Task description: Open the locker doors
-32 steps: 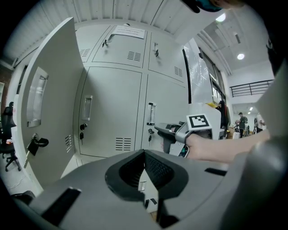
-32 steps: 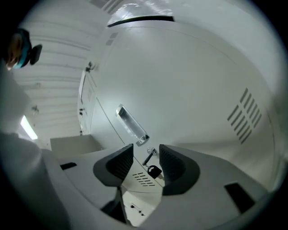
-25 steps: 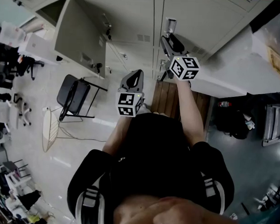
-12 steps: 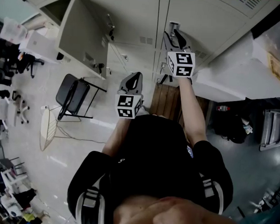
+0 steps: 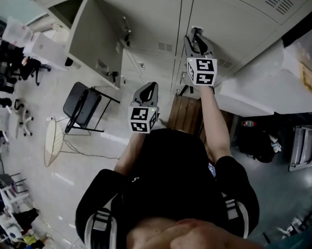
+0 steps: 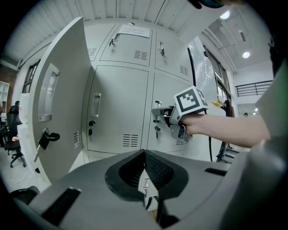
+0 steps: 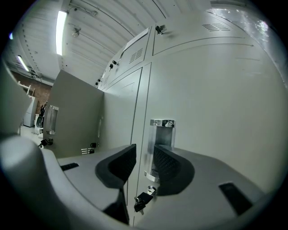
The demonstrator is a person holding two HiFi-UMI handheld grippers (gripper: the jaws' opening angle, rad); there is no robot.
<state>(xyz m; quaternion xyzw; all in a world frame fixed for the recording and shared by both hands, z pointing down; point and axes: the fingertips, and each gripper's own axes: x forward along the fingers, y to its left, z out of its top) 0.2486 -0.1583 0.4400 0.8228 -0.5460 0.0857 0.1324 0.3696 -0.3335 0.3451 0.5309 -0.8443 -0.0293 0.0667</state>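
Grey metal lockers fill the wall ahead. One door (image 5: 92, 40) at the left stands swung open (image 6: 58, 103); the others are closed. My right gripper (image 5: 194, 35) is up against a closed door (image 7: 216, 112), level with its chrome recessed handle (image 7: 162, 132). Its jaws have just been closing, and the handle's left edge shows in the gap between them (image 7: 145, 162) with no pad seen pressing on it. A key with a fob (image 7: 144, 201) hangs in the lock below the handle. My left gripper (image 5: 149, 89) is shut on nothing (image 6: 145, 168), held back from the lockers and lower.
A black folding chair (image 5: 80, 106) and a white wire frame (image 5: 53, 141) stand on the floor at the left. A wooden slatted platform (image 5: 186, 109) lies at the lockers' foot. A white counter (image 5: 265, 74) juts out at the right.
My right gripper has moved up the picture to the locker handle and rolled, so its marker cube now faces squarely. The left gripper has hardly moved.
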